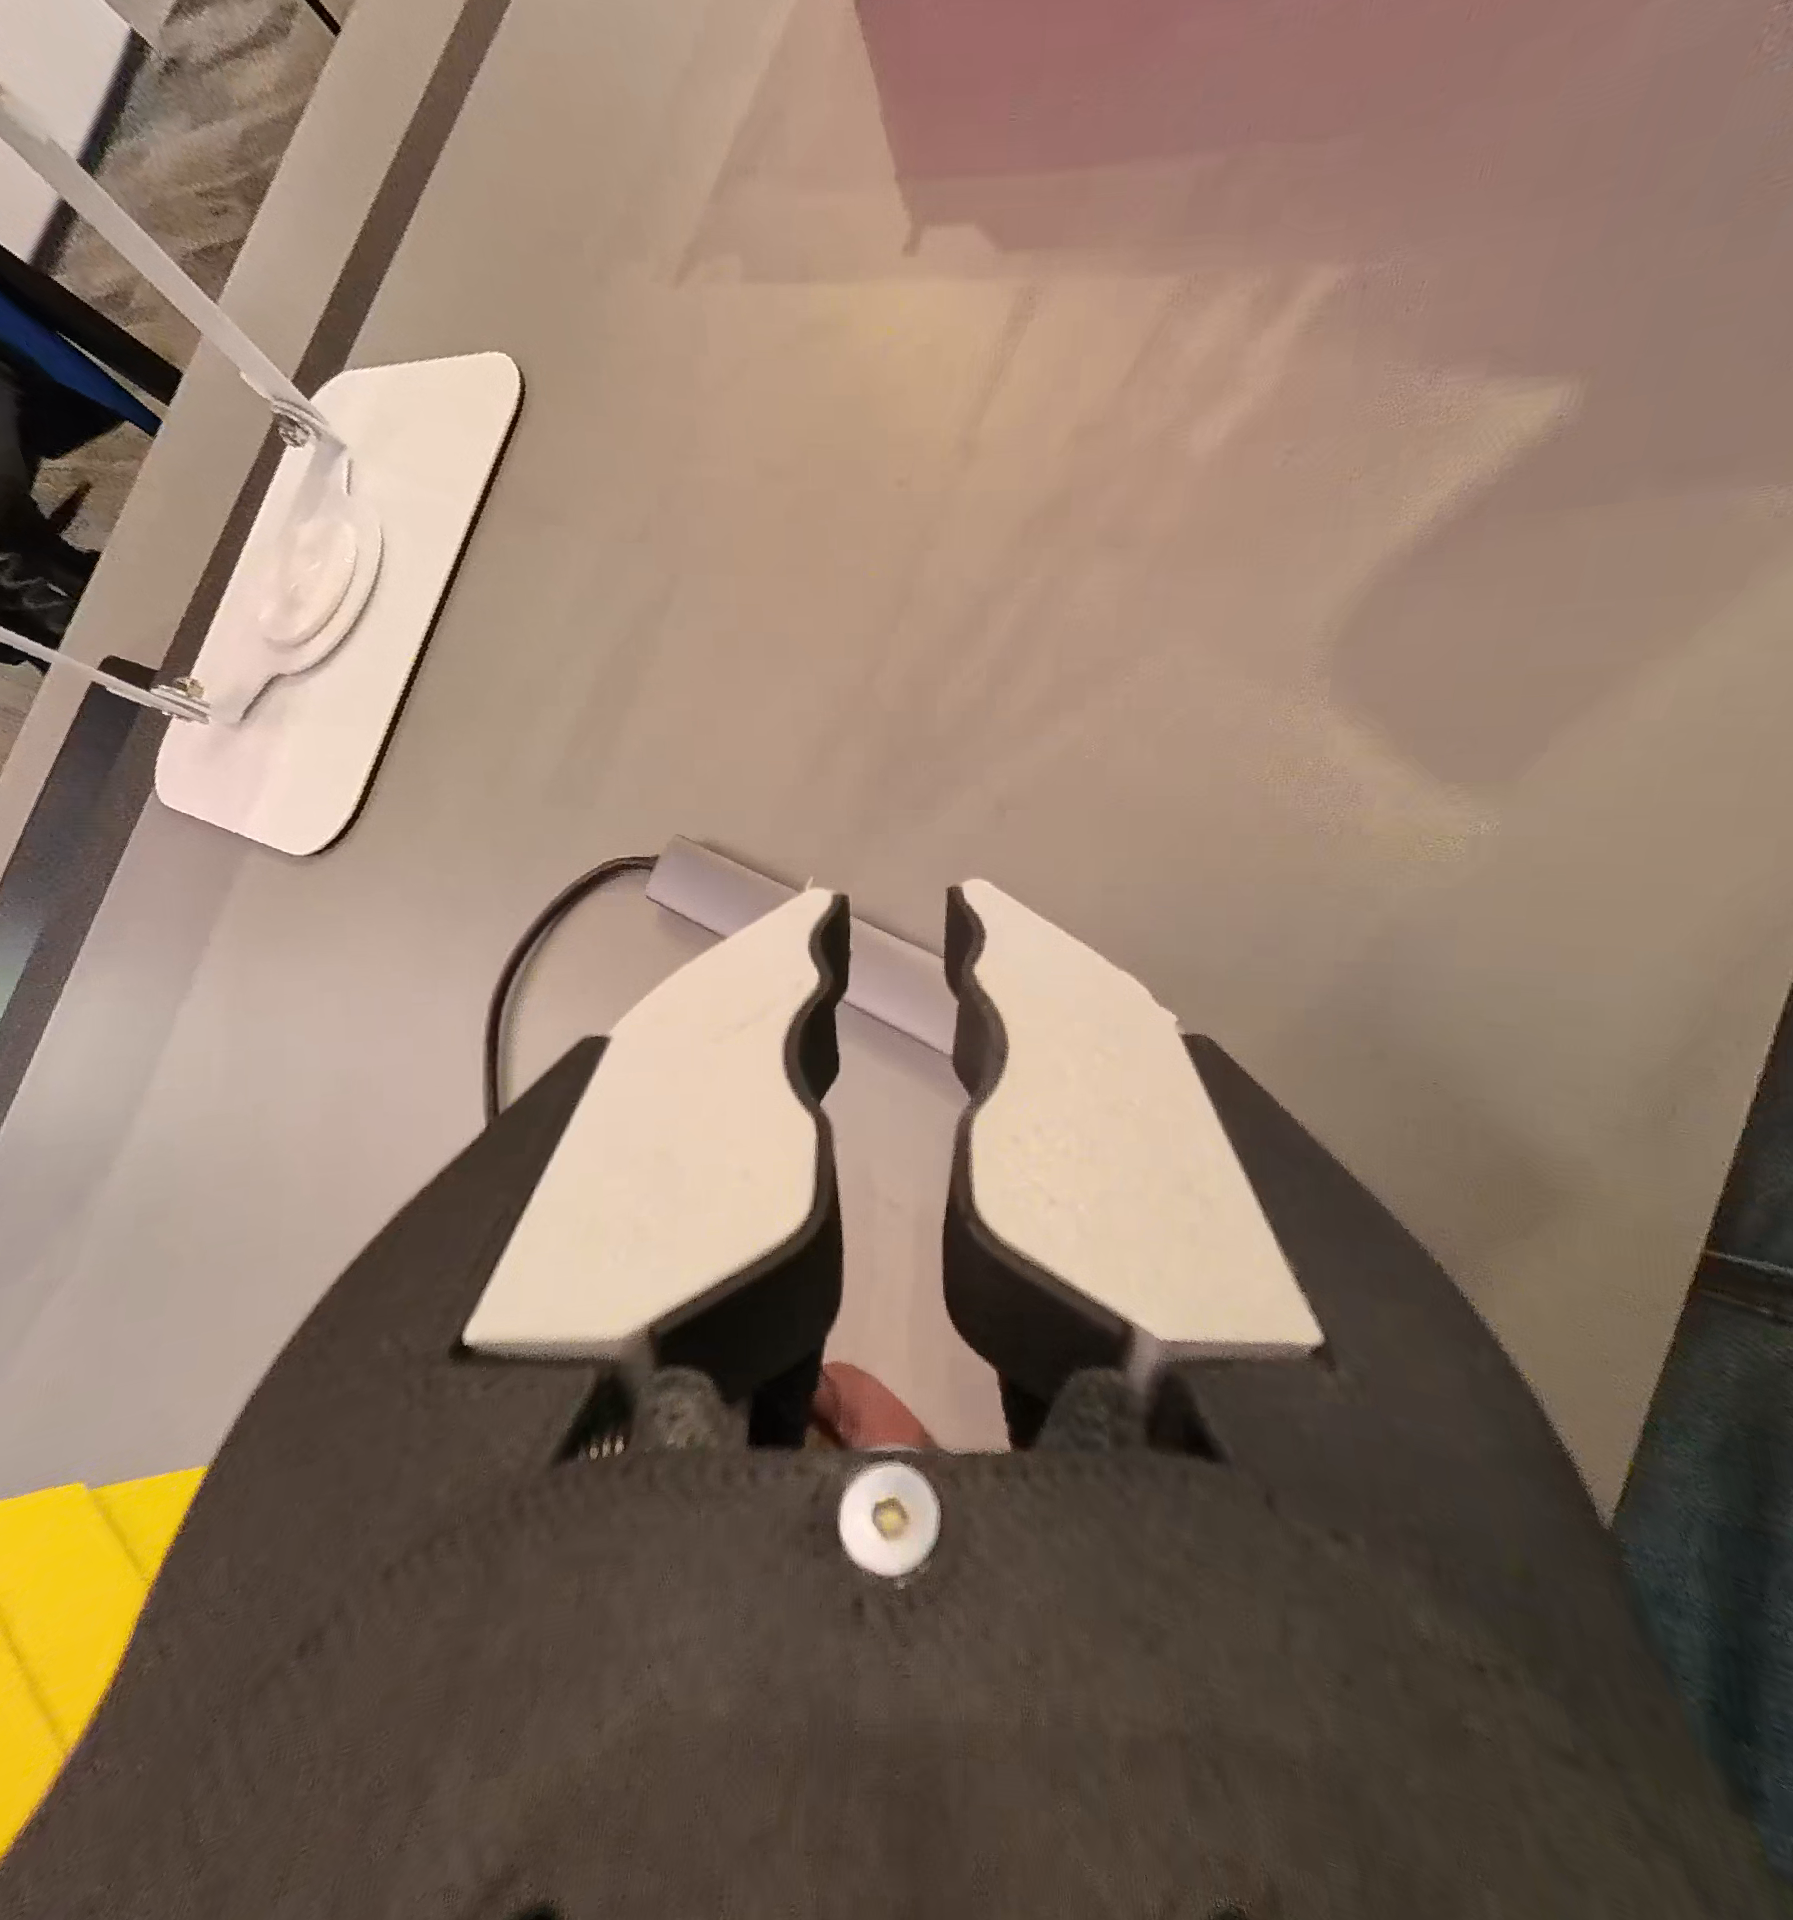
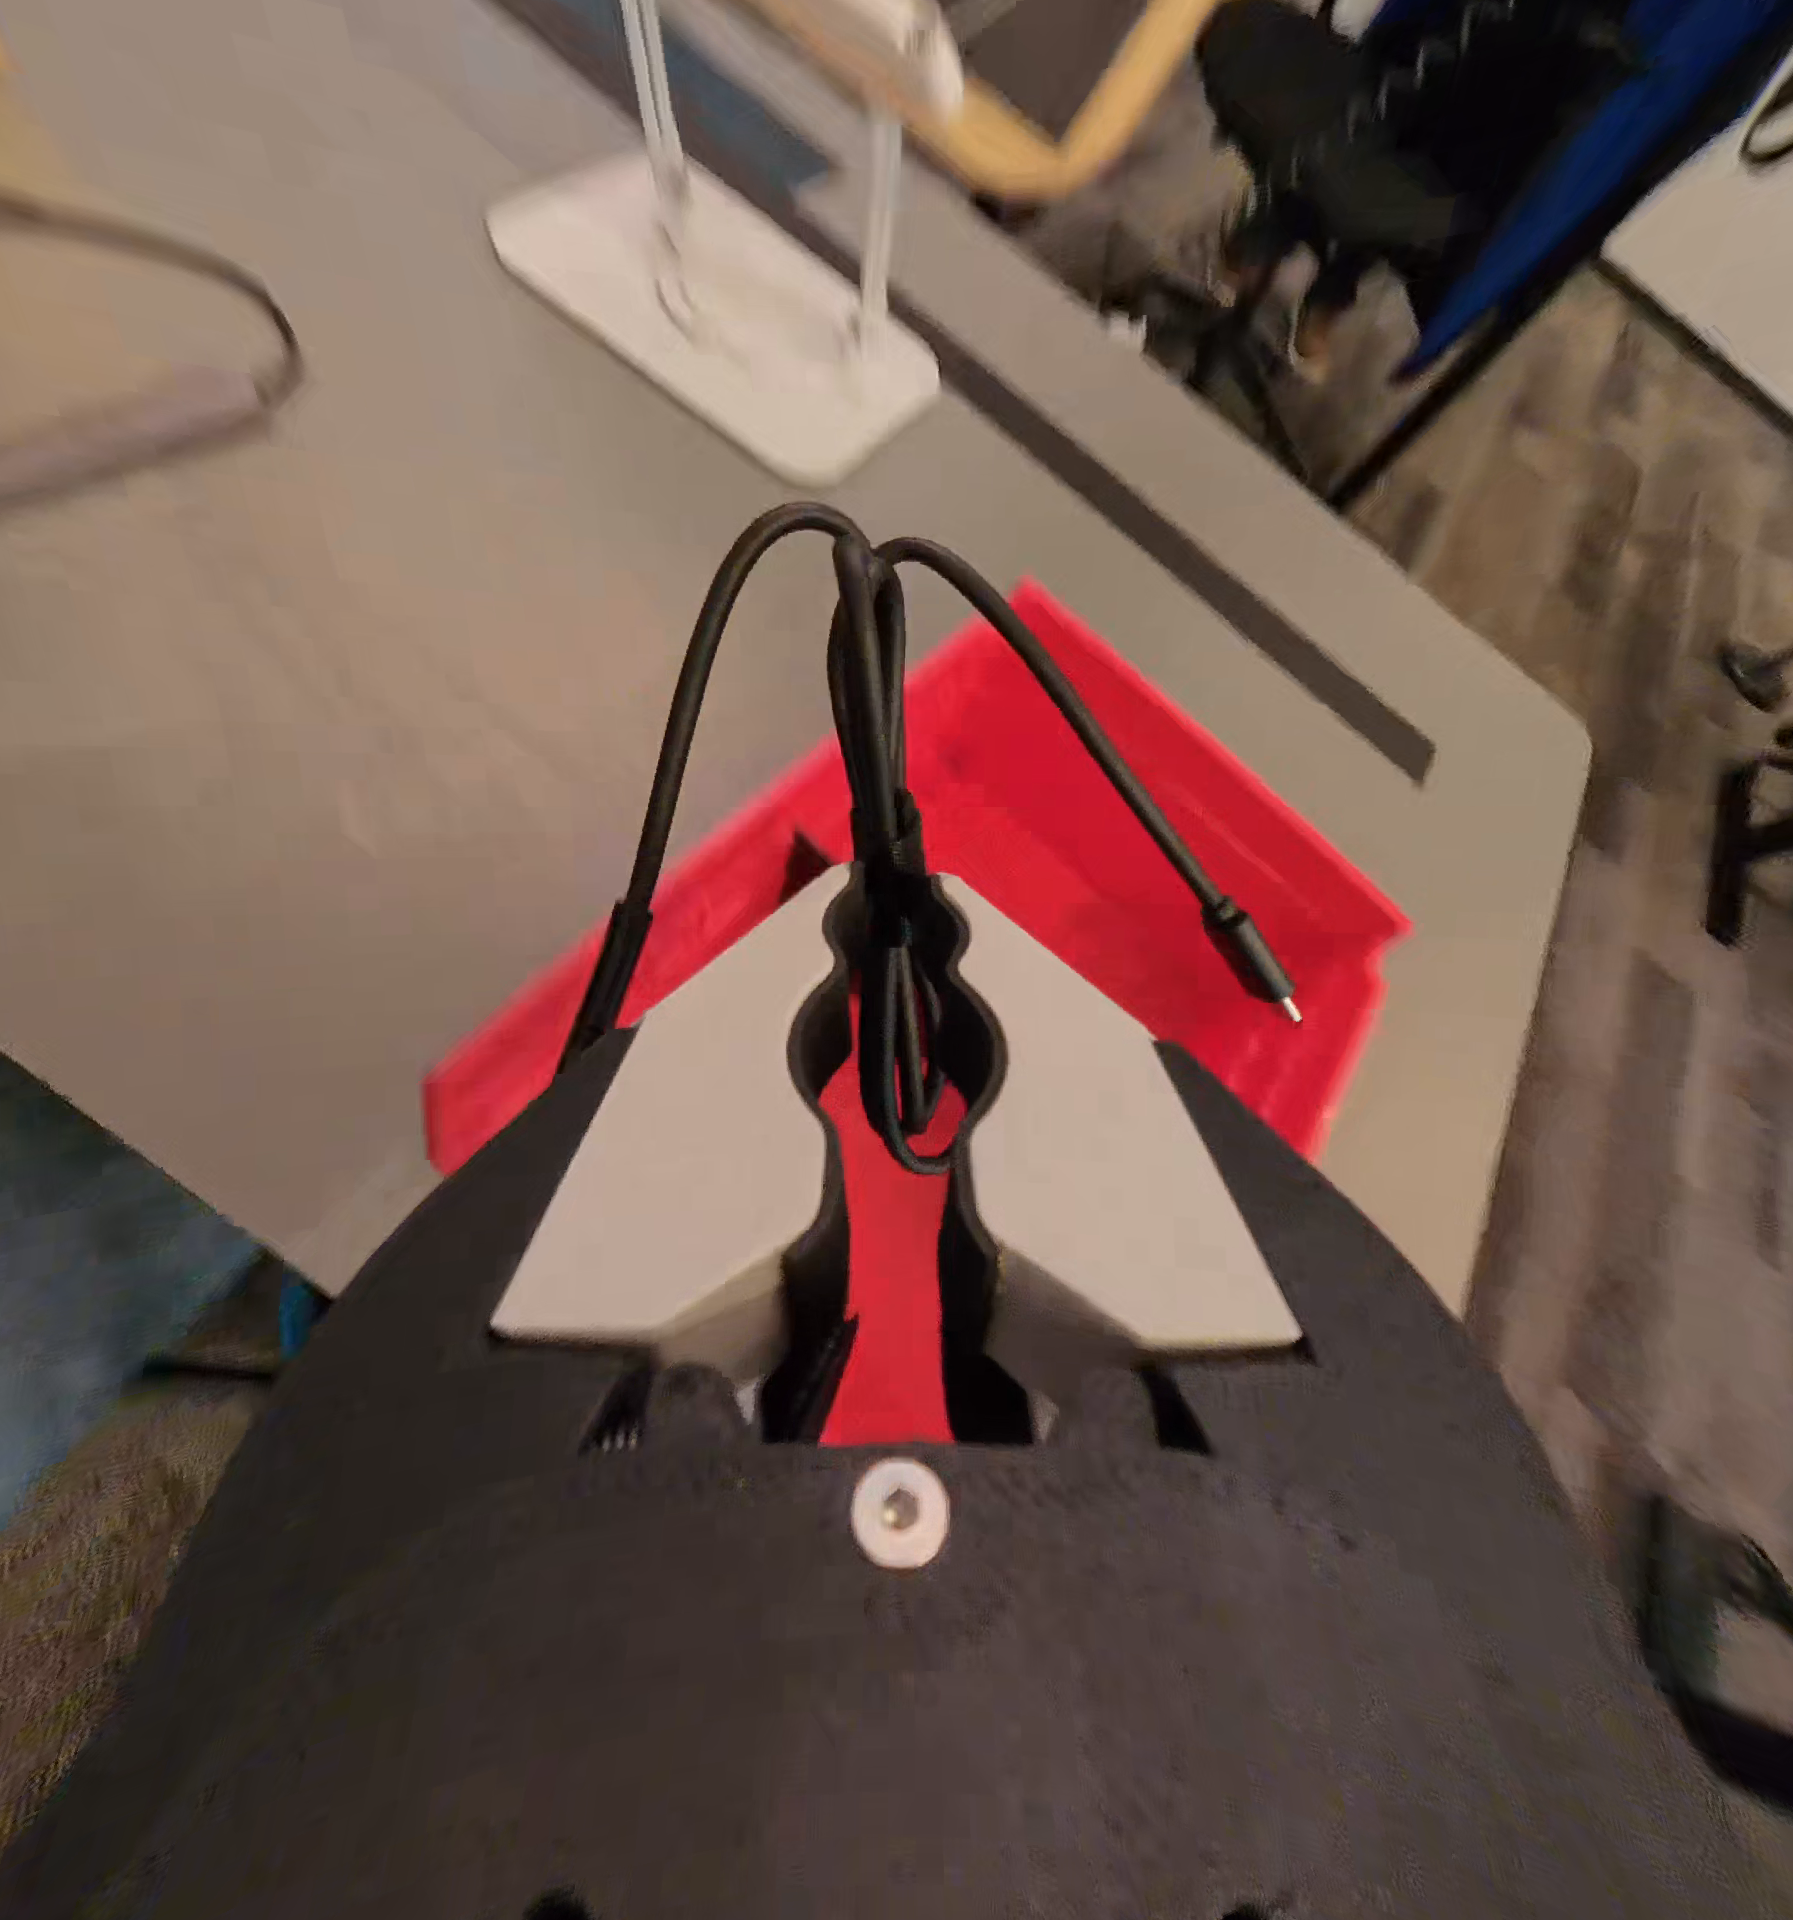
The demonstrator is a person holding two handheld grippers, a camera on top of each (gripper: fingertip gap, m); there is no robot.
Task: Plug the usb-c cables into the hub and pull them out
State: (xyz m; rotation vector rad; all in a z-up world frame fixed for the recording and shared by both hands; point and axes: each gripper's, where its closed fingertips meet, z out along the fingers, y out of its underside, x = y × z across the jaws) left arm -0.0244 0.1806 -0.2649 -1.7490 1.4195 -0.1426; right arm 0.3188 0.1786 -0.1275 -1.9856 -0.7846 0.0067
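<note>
A grey hub (image 1: 892, 971) lies on the grey table, with its black lead (image 1: 518, 966) curling off to the left. My left gripper (image 1: 897, 909) is open and empty, its tips just above the hub, one on each side. The hub also shows blurred at the far left of the right wrist view (image 2: 92, 442). My right gripper (image 2: 894, 883) is shut on a bundled black usb-c cable (image 2: 876, 727). It holds the cable above a red bin (image 2: 1079, 831). One plug end (image 2: 1256, 961) hangs free to the right, the other end (image 2: 617, 956) to the left.
A white stand base (image 1: 352, 592) with two clear posts sits near the table's far edge, and also shows in the right wrist view (image 2: 726, 322). A yellow object (image 1: 30, 1683) lies at lower left. A person's jeans (image 1: 1744, 1455) are at the right. Chairs and carpet lie beyond the table.
</note>
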